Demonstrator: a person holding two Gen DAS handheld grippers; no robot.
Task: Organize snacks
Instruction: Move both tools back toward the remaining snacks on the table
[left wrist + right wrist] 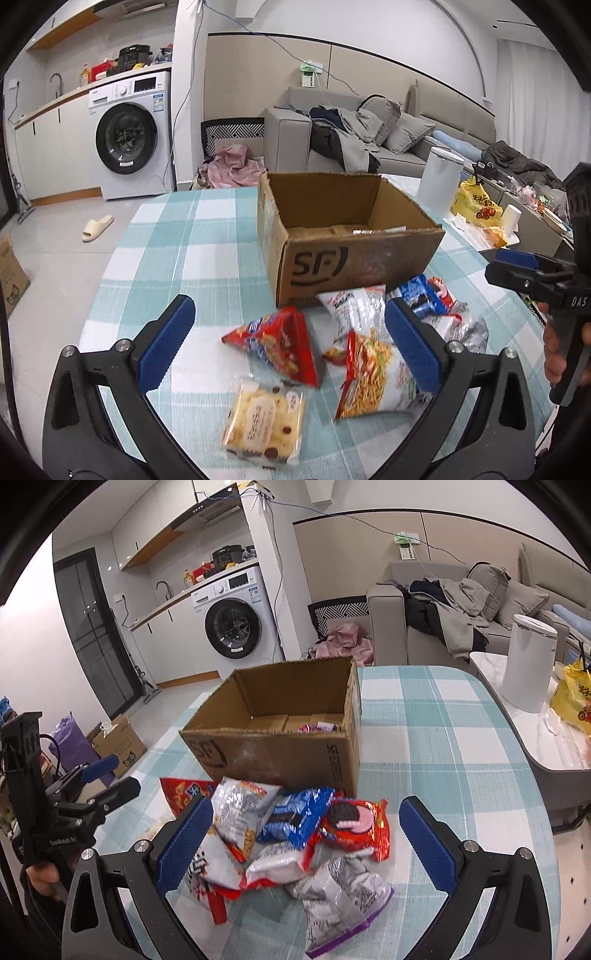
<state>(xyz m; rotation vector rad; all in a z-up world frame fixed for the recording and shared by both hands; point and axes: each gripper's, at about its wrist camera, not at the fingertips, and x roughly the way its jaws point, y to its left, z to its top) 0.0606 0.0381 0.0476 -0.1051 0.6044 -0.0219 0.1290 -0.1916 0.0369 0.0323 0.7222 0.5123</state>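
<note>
An open cardboard box [354,254] marked SF stands on the checked tablecloth, with a small packet [319,726] on its floor. Snack packets lie in a heap in front of it. My left gripper [290,343] is open above a red triangular bag [284,345], a noodle packet [373,373] and a pale cake packet [264,421]. My right gripper [306,834] is open above a red Oreo packet [356,827], a blue Oreo packet [295,818], a silver packet [242,803] and a grey-and-white packet [340,897]. Neither holds anything.
A side table at the right carries a white cylindrical bin [528,664] and a yellow bag [574,698]. A grey sofa [369,140] with clothes stands behind, a washing machine [129,136] at the left. The tablecloth edge [110,258] drops to the floor.
</note>
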